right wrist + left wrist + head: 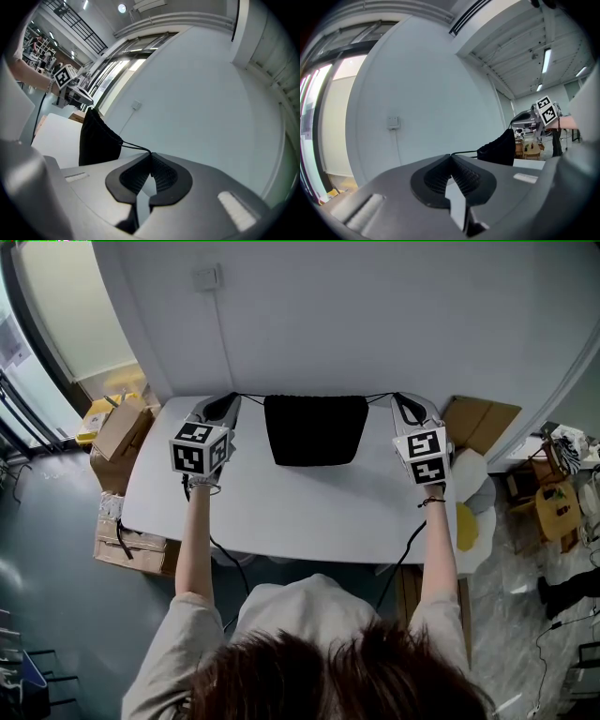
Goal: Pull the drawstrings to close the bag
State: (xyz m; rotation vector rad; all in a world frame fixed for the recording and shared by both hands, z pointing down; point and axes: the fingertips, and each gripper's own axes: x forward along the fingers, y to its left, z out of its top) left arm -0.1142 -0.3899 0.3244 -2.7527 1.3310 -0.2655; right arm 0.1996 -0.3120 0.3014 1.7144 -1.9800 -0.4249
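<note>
A black drawstring bag (pixel 314 430) hangs between my two grippers above the white table (pixel 281 512), its top edge gathered along a taut black cord. My left gripper (pixel 234 397) is shut on the left drawstring (pixel 251 396), which runs from its tips to the bag (pixel 499 149). My right gripper (pixel 395 397) is shut on the right drawstring (pixel 378 396). In the right gripper view the cord (pixel 135 147) leads from the closed tips (pixel 150 153) to the bag (pixel 96 140). In the left gripper view the cord (pixel 465 152) leaves the closed tips (pixel 450 155).
The pale wall (pixel 375 315) with a socket plate (pixel 207 278) stands just behind the table. Cardboard boxes (pixel 117 432) sit on the floor at the left, more boxes (pixel 478 423) and a yellow object (pixel 466 526) at the right. Cables (pixel 403 559) hang under the table.
</note>
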